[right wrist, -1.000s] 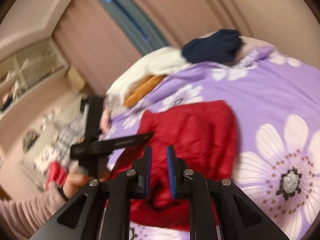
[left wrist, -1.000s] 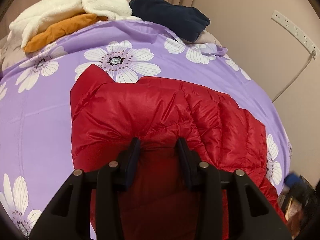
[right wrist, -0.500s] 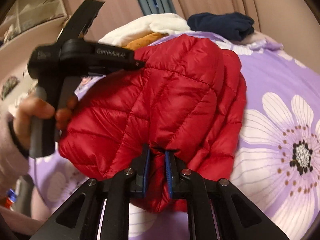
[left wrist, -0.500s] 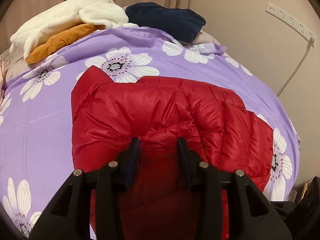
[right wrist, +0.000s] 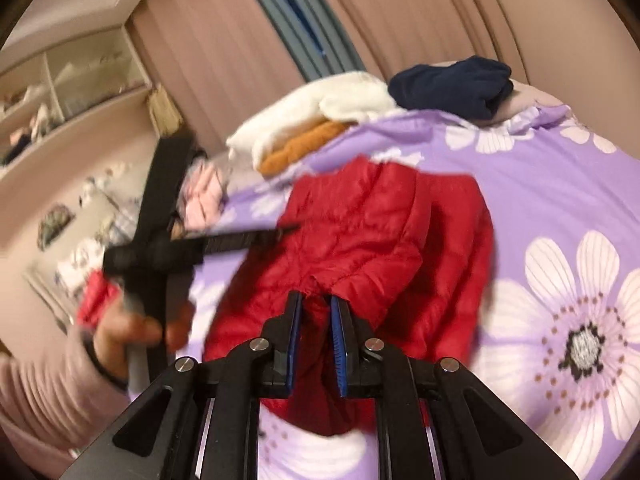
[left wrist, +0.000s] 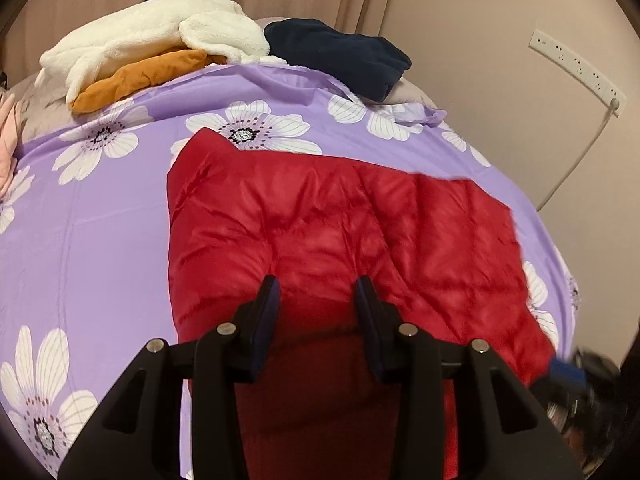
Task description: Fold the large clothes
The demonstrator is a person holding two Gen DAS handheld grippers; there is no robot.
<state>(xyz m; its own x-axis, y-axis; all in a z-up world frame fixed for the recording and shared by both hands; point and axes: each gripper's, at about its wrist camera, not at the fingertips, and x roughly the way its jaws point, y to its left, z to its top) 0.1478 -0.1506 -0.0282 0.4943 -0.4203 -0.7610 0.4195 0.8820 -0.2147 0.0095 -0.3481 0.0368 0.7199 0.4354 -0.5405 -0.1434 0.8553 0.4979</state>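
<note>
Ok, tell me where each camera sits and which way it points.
Left wrist: rides on the left tool, looking along its open fingers over the red puffer jacket toward the folded clothes at the bed's far end.
Right wrist: rides on the right tool, shut on jacket fabric, angled left; the person's left hand shows.
Shared: jacket, purple floral bedspread, navy garment.

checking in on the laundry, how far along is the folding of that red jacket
Done: the red jacket already lies doubled into a compact shape on the purple bedspread. In hand: the right gripper has a bunch of its near edge between its fingers, while the left gripper is open over the near edge. Left: finishing and flattening this fold, then likely moving it to the pile of clothes at the far end.
</note>
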